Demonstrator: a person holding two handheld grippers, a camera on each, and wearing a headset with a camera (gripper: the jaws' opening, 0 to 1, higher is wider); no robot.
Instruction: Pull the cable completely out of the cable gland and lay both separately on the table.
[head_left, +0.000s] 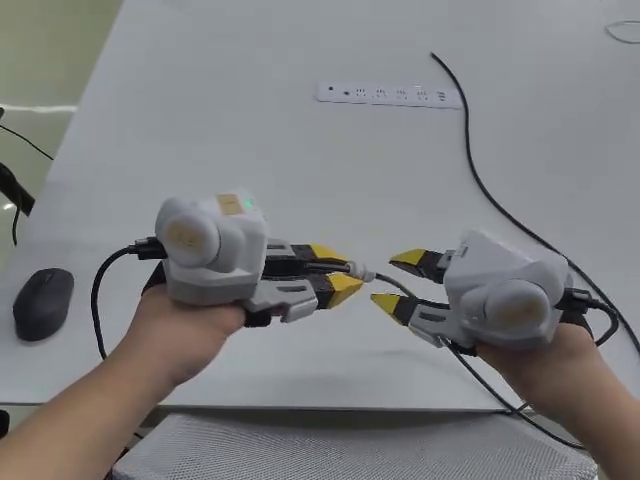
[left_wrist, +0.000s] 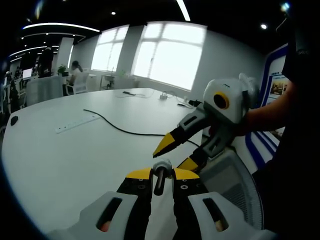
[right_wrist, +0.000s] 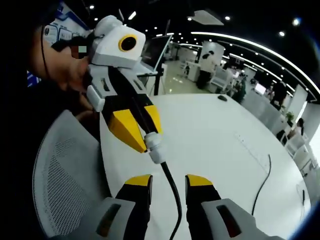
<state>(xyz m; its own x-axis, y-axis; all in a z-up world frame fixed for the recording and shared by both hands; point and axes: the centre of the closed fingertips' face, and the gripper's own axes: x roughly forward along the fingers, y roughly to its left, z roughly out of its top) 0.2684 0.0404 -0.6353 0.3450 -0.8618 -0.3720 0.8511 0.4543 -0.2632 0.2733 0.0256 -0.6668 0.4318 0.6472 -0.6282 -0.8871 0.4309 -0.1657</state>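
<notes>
Your left gripper (head_left: 343, 271) is clamped shut on the cable gland (head_left: 361, 271), held over the near edge of the table (head_left: 300, 160). The cable (head_left: 402, 288) leaves the gland toward 4 o'clock and runs between your right gripper's (head_left: 394, 281) jaws, which are spread and don't pinch it. Power strip (head_left: 390, 95) lies at 12 o'clock

Left gripper (head_left: 345, 270), right gripper (head_left: 387, 281): white, yellow-tipped
</notes>
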